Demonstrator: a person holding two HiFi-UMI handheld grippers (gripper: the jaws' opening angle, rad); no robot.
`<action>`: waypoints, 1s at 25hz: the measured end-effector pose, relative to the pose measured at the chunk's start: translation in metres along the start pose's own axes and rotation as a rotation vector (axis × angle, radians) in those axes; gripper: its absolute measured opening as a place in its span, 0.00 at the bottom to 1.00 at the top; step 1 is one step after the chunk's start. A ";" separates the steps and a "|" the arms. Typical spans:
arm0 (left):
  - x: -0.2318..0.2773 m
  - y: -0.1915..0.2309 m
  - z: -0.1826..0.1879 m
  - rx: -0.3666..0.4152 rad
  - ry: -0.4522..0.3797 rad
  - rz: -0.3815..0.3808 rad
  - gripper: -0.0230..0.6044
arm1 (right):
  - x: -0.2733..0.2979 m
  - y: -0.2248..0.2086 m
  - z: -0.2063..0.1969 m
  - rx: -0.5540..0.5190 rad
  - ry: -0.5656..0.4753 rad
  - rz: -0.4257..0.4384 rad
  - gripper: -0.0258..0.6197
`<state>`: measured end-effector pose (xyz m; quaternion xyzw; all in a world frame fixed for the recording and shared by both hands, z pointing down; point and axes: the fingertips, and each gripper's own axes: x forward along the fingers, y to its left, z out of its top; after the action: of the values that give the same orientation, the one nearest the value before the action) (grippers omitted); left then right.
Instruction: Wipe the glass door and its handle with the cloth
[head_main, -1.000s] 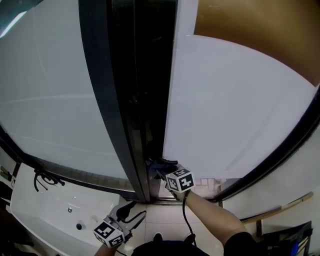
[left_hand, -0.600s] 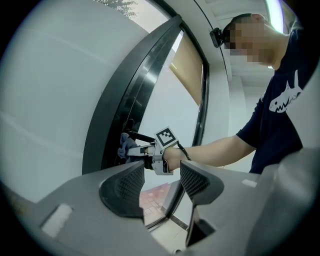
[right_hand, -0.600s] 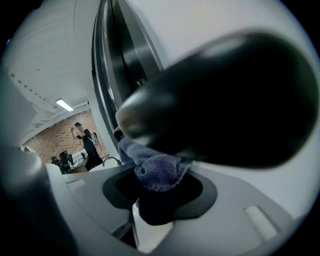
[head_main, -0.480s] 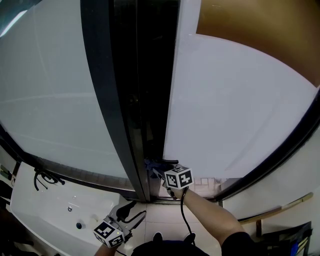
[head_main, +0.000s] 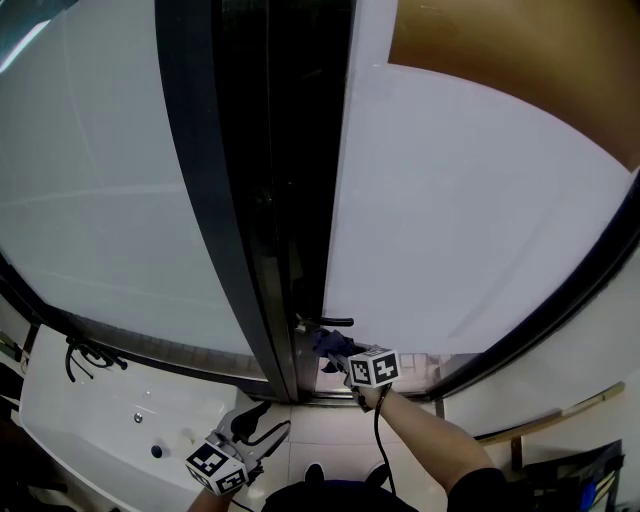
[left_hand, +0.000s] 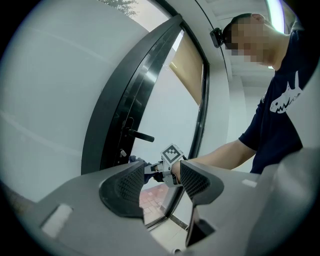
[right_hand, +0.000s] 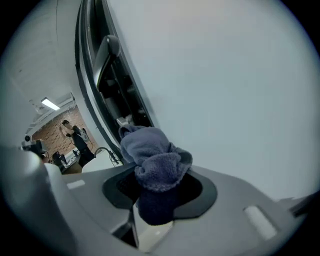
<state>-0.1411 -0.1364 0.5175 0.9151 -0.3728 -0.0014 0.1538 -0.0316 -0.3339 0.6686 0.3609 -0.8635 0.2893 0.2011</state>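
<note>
One blue cloth (right_hand: 152, 160) sits clamped in the right gripper (head_main: 335, 356), just under the door handle (head_main: 332, 322). The left gripper (left_hand: 159, 182) hangs open and empty. The handle looks next, so lift the cloth onto it.

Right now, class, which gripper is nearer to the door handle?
Right. The right gripper, shut on the cloth, sits just below the door handle; the left gripper hangs lower and further left, jaws apart, away from it.
</note>
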 end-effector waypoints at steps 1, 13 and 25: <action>0.001 -0.001 0.000 0.000 0.000 -0.003 0.39 | 0.004 0.006 -0.004 0.013 0.012 0.017 0.29; -0.020 0.008 -0.011 -0.017 0.001 0.054 0.39 | 0.053 0.051 0.031 0.185 0.009 0.157 0.29; -0.014 0.002 -0.007 -0.014 -0.012 0.027 0.39 | 0.019 0.022 0.038 0.345 -0.153 0.154 0.28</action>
<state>-0.1515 -0.1264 0.5237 0.9088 -0.3860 -0.0075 0.1580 -0.0653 -0.3555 0.6424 0.3440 -0.8388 0.4193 0.0474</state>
